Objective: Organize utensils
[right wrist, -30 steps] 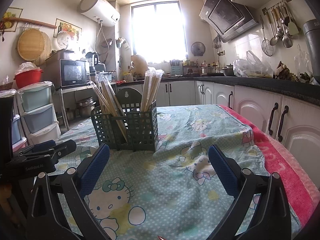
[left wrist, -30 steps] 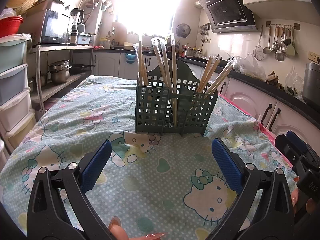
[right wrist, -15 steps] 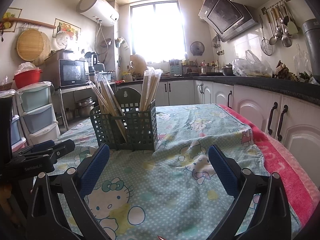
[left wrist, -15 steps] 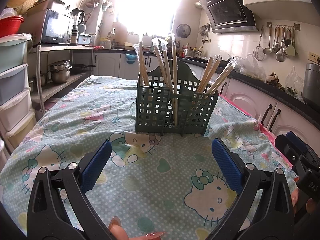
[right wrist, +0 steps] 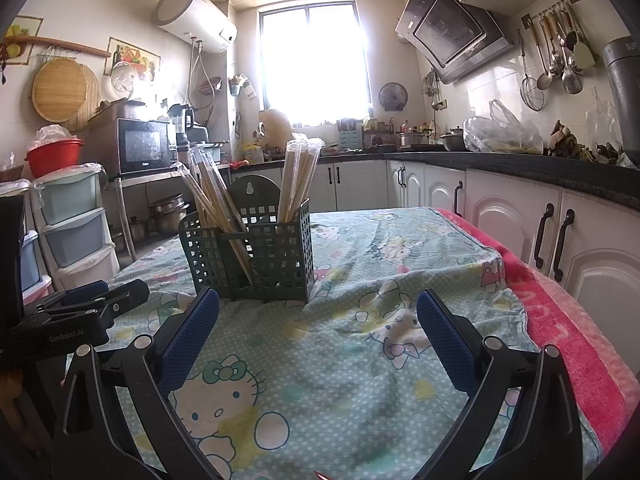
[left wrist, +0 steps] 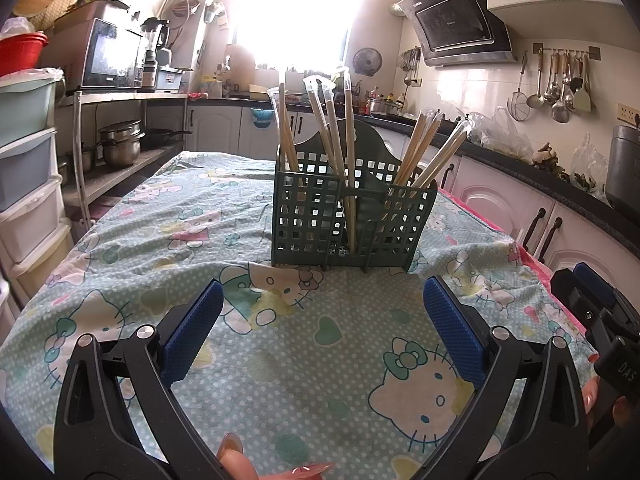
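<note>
Our left gripper (left wrist: 322,324) stands wide, its blue pads (left wrist: 194,332) far apart with nothing between them, hovering over the cloth (left wrist: 280,360); we cannot tell whether its frame touches the fabric. Our right gripper (right wrist: 318,330) is just as wide and also holds nothing. In the left wrist view the right gripper shows at the far right edge (left wrist: 592,308); in the right wrist view the left gripper sits low at the far left (right wrist: 80,308). The two tools are apart, side by side.

Straight ahead of the left gripper, beyond its fingertips and not touching them, stands the green caddy (left wrist: 352,216), upright on the cloth. From left to right it carries wrapped chopsticks (left wrist: 332,136): one bundle leaning near its left wall, a few in the middle standing almost straight, and a bundle on the right tilted outward to the right (left wrist: 432,148). From the right gripper the caddy (right wrist: 250,256) lies ahead and to the left, with one bundle slanting left (right wrist: 212,196) and another nearly upright in the right compartment (right wrist: 298,180).

To the left of the left gripper the cloth drops off the table edge toward stacked drawers (left wrist: 24,176). Between both tools and the caddy the cloth lies bare, though rumpled. Ahead and right of the right gripper there is wide open cloth, ending at a pink towel (right wrist: 568,320) along the table's right edge, with the cabinets (right wrist: 560,232) just beyond it.
</note>
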Available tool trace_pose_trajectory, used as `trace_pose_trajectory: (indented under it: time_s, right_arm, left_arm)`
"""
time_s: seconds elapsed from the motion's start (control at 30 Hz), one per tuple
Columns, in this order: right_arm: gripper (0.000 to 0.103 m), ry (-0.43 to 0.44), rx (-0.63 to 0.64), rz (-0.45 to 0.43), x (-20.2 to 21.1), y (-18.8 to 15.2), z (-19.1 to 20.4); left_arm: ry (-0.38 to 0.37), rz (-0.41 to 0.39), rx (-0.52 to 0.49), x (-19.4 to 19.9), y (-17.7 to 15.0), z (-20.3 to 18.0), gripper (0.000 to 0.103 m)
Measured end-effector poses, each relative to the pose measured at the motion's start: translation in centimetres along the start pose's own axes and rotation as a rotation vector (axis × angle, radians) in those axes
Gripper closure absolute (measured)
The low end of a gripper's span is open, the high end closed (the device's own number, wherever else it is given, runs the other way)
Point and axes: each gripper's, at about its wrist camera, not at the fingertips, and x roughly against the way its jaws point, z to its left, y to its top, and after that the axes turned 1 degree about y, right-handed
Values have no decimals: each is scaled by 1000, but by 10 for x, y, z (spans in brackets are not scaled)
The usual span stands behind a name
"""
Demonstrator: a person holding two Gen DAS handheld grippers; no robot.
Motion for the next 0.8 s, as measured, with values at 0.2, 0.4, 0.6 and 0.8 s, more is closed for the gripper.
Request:
trace_pose_trajectory:
  time_s: [0.2,0.4,0.6,0.8]
  right_arm:
    - [7,1,0,0,0,0,0]
    - [7,1,-1,1,0,0,0]
    - [7,-26,-11,26,-3,3,-6]
    - [7,-76,-55,86,-14,17,-31]
  left_arm:
    - [-2,1,0,0,0,0,11]
    - [-14,10,4,-2,0,2,11]
    - [-24,51,19,-9,0,4,11]
    - [28,131,55,-18,1,12,11]
